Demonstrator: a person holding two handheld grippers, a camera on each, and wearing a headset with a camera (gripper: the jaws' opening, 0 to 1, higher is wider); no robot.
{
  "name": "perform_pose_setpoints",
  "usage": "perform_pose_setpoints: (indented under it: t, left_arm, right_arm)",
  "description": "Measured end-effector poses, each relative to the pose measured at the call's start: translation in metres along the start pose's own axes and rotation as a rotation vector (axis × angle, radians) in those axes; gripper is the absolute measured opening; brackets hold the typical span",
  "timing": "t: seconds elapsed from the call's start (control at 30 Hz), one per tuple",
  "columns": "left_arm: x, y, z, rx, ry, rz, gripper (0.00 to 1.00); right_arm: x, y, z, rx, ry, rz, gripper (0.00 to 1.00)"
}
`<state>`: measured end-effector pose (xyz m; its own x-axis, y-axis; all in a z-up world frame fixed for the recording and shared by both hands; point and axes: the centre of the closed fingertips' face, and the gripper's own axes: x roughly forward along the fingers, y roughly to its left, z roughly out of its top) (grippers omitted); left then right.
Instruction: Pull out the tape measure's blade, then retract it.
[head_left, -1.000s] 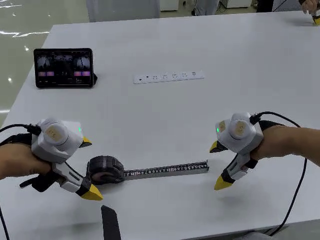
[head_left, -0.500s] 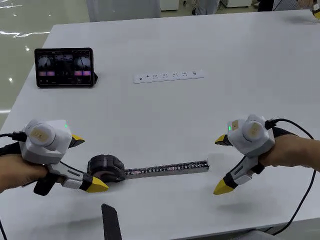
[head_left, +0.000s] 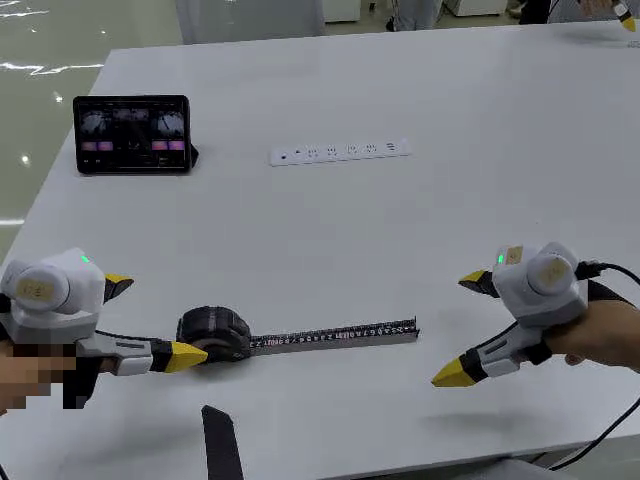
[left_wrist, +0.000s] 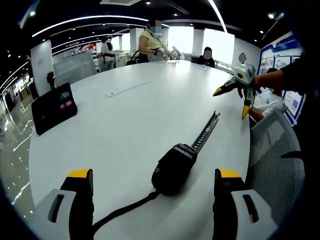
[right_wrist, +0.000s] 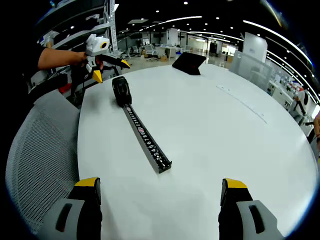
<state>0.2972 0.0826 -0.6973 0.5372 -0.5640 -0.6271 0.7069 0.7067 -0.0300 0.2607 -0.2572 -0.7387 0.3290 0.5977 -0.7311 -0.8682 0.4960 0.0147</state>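
The left gripper (head_left: 152, 318) has backed off to the left of the tape measure (head_left: 212, 335), jaws wide and empty; the right gripper (head_left: 462, 326), equally wide, has drawn clear of the blade (head_left: 335, 337); it lies extended along the table's (head_left: 400, 80) front edge; retracting likely remains.

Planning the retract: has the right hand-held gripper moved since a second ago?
Yes. The right hand-held gripper has drawn rightward in the head view, away from the blade tip, which stayed put.
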Motion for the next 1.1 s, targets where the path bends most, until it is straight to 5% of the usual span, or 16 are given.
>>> perform_pose_setpoints:
  t: [0.1, 0.2, 0.4, 0.6, 1.1]
  left_arm:
    - [-0.006, 0.004, -0.007, -0.046, -0.012, 0.03, 0.99]
    - [-0.012, 0.004, -0.006, -0.074, -0.07, 0.052, 0.99]
    - [-0.02, 0.004, -0.019, -0.046, -0.069, 0.118, 0.99]
    - [-0.029, 0.005, -0.024, -0.055, -0.116, 0.147, 0.99]
    - [-0.036, 0.0, -0.045, -0.067, -0.101, 0.133, 0.99]
  right_arm:
    - [-0.009, -0.006, 0.005, 0.038, -0.061, -0.072, 0.99]
    - [-0.016, -0.003, 0.001, 0.067, -0.077, -0.082, 0.99]
    - [-0.03, 0.003, -0.011, 0.102, -0.095, -0.099, 0.99]
    - [-0.046, 0.0, -0.021, 0.143, -0.133, -0.137, 0.99]
    - [-0.067, -0.003, -0.054, 0.185, -0.14, -0.239, 0.99]
